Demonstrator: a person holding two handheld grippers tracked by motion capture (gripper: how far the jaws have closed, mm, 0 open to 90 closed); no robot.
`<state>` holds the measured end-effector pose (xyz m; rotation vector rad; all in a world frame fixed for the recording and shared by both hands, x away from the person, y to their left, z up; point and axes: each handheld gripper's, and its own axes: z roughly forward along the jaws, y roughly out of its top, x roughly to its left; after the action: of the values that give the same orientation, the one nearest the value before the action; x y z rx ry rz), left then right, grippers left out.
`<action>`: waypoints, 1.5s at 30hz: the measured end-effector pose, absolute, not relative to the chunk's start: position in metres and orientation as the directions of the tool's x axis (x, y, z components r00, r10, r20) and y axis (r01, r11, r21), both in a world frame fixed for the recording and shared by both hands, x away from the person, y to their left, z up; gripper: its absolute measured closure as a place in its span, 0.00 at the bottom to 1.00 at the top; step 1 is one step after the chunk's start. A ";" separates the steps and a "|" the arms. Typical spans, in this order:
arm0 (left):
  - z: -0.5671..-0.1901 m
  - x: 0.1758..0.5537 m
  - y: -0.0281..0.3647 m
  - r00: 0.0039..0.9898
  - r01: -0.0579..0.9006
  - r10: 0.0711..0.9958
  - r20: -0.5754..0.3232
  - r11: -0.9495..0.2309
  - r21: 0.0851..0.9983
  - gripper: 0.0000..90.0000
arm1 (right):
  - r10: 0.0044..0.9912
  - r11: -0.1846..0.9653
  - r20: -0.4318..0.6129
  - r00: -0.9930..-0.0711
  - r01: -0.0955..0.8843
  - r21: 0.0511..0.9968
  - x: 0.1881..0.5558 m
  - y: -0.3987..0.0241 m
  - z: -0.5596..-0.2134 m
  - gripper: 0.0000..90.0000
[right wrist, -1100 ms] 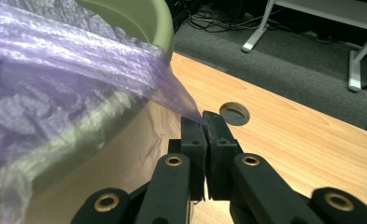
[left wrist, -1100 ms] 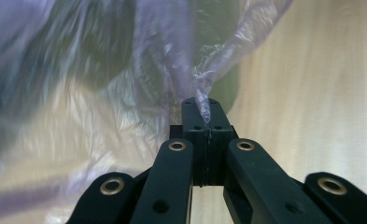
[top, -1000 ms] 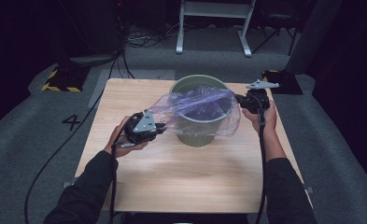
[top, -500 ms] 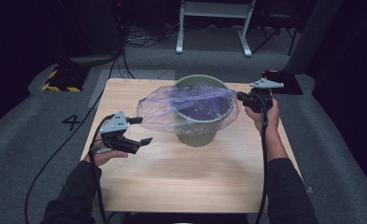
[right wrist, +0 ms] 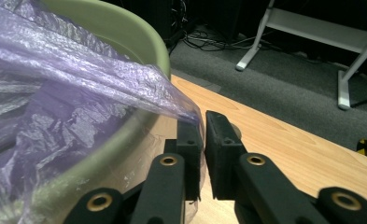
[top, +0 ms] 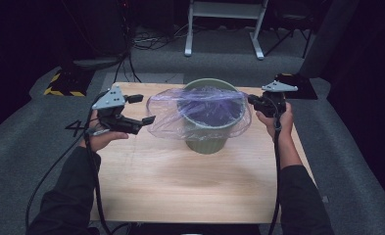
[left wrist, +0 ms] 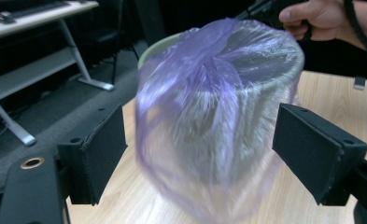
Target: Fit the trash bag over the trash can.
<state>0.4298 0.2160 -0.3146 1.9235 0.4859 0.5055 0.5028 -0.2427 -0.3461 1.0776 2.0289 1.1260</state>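
A pale green bucket (top: 207,139) stands on the wooden table (top: 180,186) with a thin purple plastic bag (top: 200,110) draped over its mouth. My left gripper (top: 146,108) hovers open just left of the bag's loose edge. Its jaws have just been opening and nothing is between them. In the left gripper view the bag (left wrist: 209,116) hangs blurred ahead of the gripper (left wrist: 200,154), over the bucket's rim (left wrist: 158,44). My right gripper (top: 251,100) holds the bag's right corner taut. Its jaws (right wrist: 203,116) have just eased apart slightly, with the bag's (right wrist: 55,70) corner still at their tips, beside the bucket (right wrist: 139,37).
The table stands on grey carpet, its front half bare wood. A white metal frame (top: 224,29) and cables lie on the floor behind. A yellow-black striped block (top: 62,85) sits off the far left corner. Cables trail from both grippers along the person's forearms.
My left gripper let go of the bag's left edge, opened wide, drew back to the left, then rose. The bag's left side fell slack. The right gripper kept its place.
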 end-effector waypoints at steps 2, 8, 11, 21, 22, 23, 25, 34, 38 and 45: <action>-0.315 0.441 0.207 0.829 0.118 0.544 0.130 -0.397 0.910 0.22 | 0.853 0.319 -0.098 -0.513 0.363 0.875 0.503 -0.241 -0.345 0.89; -0.318 0.472 0.189 0.817 0.164 0.565 0.115 -0.419 0.893 0.41 | 0.853 0.314 -0.093 -0.514 0.361 0.878 0.501 -0.243 -0.339 0.55; -0.321 0.481 0.184 0.814 0.177 0.570 0.115 -0.431 0.885 0.50 | 0.843 0.295 -0.074 -0.532 0.344 0.892 0.495 -0.251 -0.333 0.45; -0.332 0.503 0.169 0.795 0.199 0.591 0.135 -0.465 0.863 0.72 | 0.772 0.289 -0.050 -0.634 0.281 0.915 0.478 -0.261 -0.316 0.41; -0.333 0.505 0.168 0.793 0.199 0.594 0.137 -0.464 0.863 0.73 | 0.762 0.302 -0.056 -0.645 0.277 0.912 0.478 -0.259 -0.317 0.42; -0.334 0.507 0.166 0.795 0.196 0.591 0.138 -0.466 0.863 0.75 | 0.754 0.323 -0.075 -0.652 0.269 0.907 0.479 -0.256 -0.318 0.43; -0.336 0.512 0.163 0.794 0.202 0.593 0.134 -0.466 0.861 0.76 | 0.757 0.346 -0.091 -0.648 0.279 0.896 0.483 -0.250 -0.322 0.45; -0.345 0.530 0.156 0.804 0.213 0.592 0.060 -0.381 0.900 0.95 | 0.771 0.306 -0.060 -0.634 0.287 0.908 0.501 -0.252 -0.334 0.94; -0.352 0.535 0.150 0.799 0.227 0.601 0.040 -0.361 0.904 1.00 | 0.764 0.328 -0.100 -0.637 0.251 0.911 0.502 -0.246 -0.339 1.00; -0.363 0.545 0.144 0.772 0.294 0.636 0.000 -0.357 0.887 1.00 | 0.807 0.315 -0.096 -0.583 0.287 0.905 0.511 -0.239 -0.348 1.00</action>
<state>0.5451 0.1437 -0.3634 1.9567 0.7026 0.4260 0.5112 -0.2391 -0.3485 0.9632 2.0376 1.2371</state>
